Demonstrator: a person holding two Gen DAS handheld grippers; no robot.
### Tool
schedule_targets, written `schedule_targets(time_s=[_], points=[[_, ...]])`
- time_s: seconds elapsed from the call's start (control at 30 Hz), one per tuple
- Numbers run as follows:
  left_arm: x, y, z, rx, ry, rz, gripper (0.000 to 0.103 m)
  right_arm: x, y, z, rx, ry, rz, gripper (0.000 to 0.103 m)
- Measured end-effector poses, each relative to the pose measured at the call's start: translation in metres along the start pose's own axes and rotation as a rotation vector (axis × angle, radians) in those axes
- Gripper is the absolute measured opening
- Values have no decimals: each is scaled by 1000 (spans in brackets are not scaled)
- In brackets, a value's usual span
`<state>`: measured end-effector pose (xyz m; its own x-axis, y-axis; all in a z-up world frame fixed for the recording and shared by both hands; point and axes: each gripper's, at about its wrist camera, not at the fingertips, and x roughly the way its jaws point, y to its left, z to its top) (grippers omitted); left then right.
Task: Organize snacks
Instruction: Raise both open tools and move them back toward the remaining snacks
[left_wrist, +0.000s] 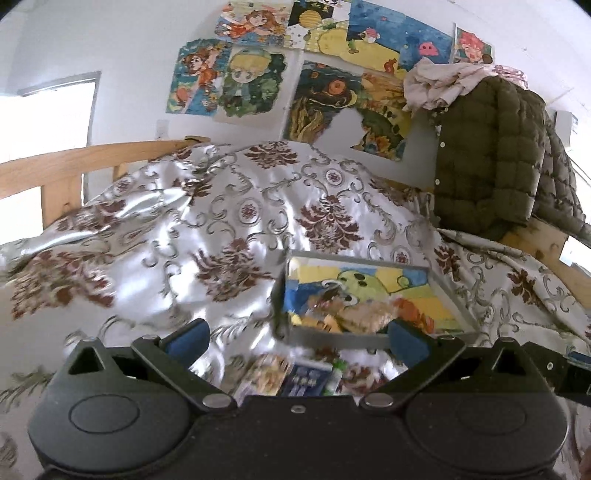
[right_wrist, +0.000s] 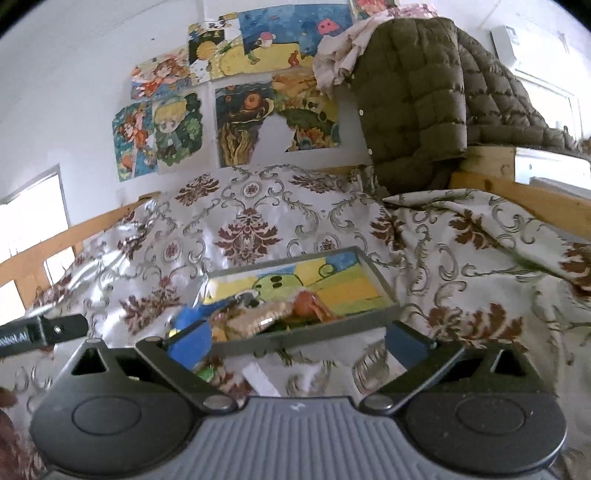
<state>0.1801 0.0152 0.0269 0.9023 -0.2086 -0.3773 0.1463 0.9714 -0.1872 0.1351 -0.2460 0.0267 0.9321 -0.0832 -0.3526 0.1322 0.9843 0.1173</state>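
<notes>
A grey-rimmed tray lined with a colourful drawing lies on the patterned cloth. It holds several snack packets, one of them orange. My left gripper is open and empty, hanging just short of the tray's near left corner. Loose packets lie on the cloth below it, a dark blue one among them. My right gripper is also open and empty, before the tray's near wall. A white packet lies under it.
A shiny floral cloth covers the surface, bounded by a wooden rail on the left. An olive quilted jacket hangs at the right over a wooden frame. Drawings are stuck on the white wall behind.
</notes>
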Motion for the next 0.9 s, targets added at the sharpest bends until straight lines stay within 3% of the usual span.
schedule_targets(time_s=[0.23,0.43,0.63,0.9], points=[[-42,4,-24,-10,20,20,102,-46,3,-28,-70,4,2,103],[-59,-9,-36,63,9,40,102,-67,-1,-40,-56,26,-23,103],[-65,-7,-50,0,136,59,102,-83,-4,-47,-34,36,-28,103],[-75,-6,-56,-11,160,158,102,-94,6,-57,-62,63,-8,103]])
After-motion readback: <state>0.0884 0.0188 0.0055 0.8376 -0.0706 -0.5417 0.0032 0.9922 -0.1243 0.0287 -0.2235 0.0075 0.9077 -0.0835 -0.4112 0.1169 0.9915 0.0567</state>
